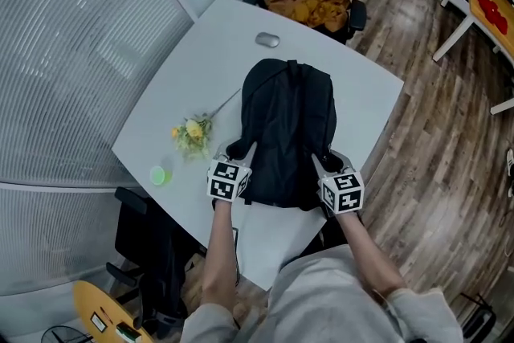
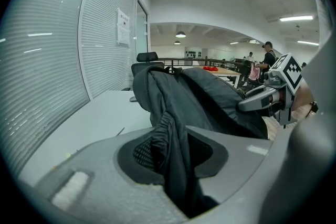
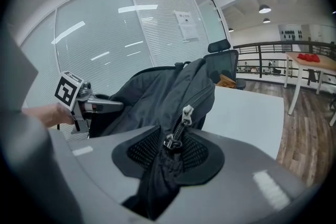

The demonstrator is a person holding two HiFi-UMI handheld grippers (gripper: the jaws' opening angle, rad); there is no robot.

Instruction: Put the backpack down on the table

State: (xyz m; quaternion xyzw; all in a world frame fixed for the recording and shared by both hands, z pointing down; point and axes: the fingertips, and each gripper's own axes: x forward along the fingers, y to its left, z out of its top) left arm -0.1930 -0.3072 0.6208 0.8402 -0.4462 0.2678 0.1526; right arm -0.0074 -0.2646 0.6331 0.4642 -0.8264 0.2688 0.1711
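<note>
Slumping black backpack; zipper apparently shut.

The left tongs and right tongs are grey moulded shells with black mesh-textured pads — each bears a white cube of black square markers. Light grey top, sleeves bunched up.

Bright ceiling lights, sharp frames, fisheye-warped, dark-vignetted gripper views
</note>
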